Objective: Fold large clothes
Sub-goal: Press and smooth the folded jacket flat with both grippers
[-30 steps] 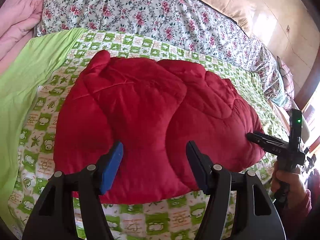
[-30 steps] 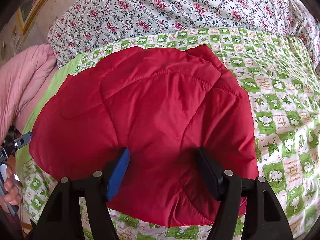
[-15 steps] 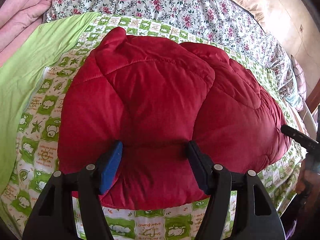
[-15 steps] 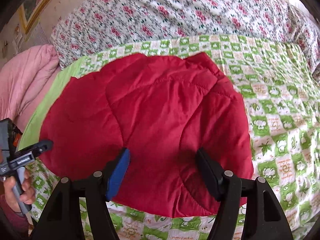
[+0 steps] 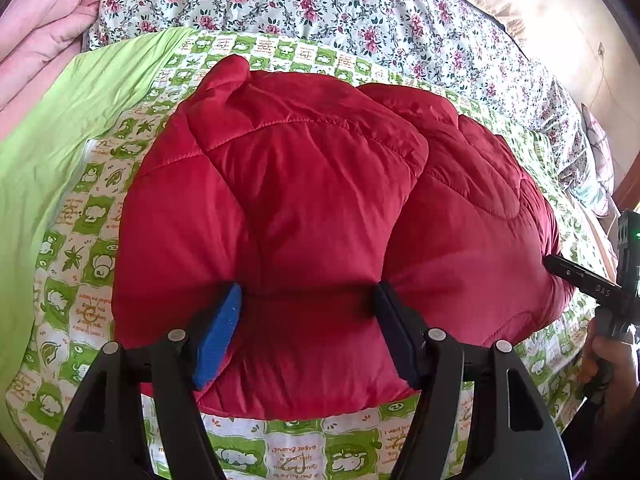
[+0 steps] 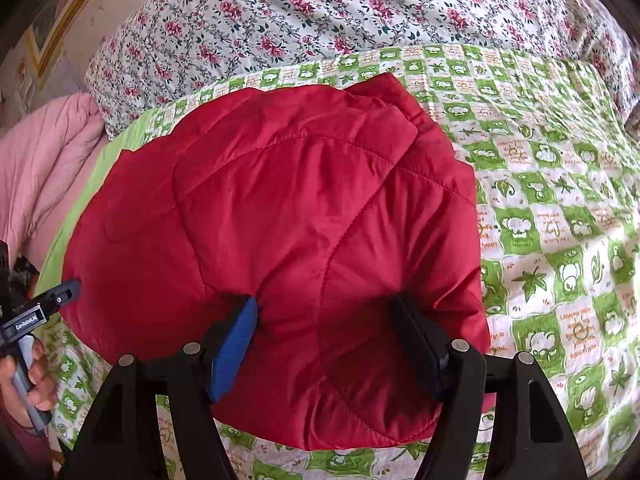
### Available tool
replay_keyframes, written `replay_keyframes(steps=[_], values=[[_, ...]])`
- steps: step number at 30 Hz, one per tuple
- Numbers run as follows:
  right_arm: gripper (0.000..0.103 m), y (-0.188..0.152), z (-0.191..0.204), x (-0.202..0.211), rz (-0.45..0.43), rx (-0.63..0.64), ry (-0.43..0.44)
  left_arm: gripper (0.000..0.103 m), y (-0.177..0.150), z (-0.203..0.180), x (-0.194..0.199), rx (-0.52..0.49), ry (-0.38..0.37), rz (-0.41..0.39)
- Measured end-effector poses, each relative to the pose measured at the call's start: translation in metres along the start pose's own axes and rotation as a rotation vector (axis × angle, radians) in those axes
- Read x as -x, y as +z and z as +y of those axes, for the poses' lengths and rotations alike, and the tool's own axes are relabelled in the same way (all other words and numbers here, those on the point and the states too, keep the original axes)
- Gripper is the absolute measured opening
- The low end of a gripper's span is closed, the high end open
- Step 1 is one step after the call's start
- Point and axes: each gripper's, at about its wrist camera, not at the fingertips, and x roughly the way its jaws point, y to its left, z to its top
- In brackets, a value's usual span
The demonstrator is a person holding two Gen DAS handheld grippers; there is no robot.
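Fingers of our left gripper and right gripper spread apart, now pressing into near edge of red padded jacket; second ago we hovered short. Jacket lies bundled on bed's green checked sheet; we judge flattening step begun.

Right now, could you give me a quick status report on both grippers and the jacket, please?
Left gripper open, over red jacket. Right gripper open, same. Jacket bundled on green checked sheet. Nothing in the way.

Bed sheet under the red jacket hidden; right hand-held gripper cut off at the frame edge.
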Motion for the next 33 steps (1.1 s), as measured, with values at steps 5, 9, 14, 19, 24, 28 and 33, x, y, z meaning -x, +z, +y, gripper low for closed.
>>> replay_keyframes(steps=[5, 9, 14, 19, 24, 28, 33], values=[[0.071, -0.003, 0.004, 0.002, -0.014, 0.003, -0.018, 0.067, 0.001, 0.0, -0.002, -0.01, 0.009, 0.0], [0.072, 0.003, 0.013, 0.012, -0.026, 0.012, -0.043, 0.068, 0.001, 0.0, -0.004, -0.02, 0.016, 0.005], [0.073, 0.026, 0.044, 0.031, -0.09, 0.094, 0.002, 0.067, 0.004, -0.002, -0.003, -0.025, 0.027, 0.016], [0.073, 0.048, 0.056, 0.006, -0.029, 0.132, 0.003, 0.066, 0.02, -0.012, 0.024, -0.034, 0.0, -0.047], [0.073, 0.049, 0.047, -0.019, 0.03, 0.119, -0.024, 0.066, 0.038, -0.029, 0.004, -0.076, -0.025, -0.019], [0.074, 0.045, 0.027, -0.031, 0.039, 0.063, -0.004, 0.067, 0.043, -0.029, -0.028, -0.053, -0.01, 0.021], [0.075, 0.041, 0.023, -0.035, 0.023, 0.048, -0.002, 0.067, 0.043, -0.03, -0.035, -0.065, 0.006, 0.028]])
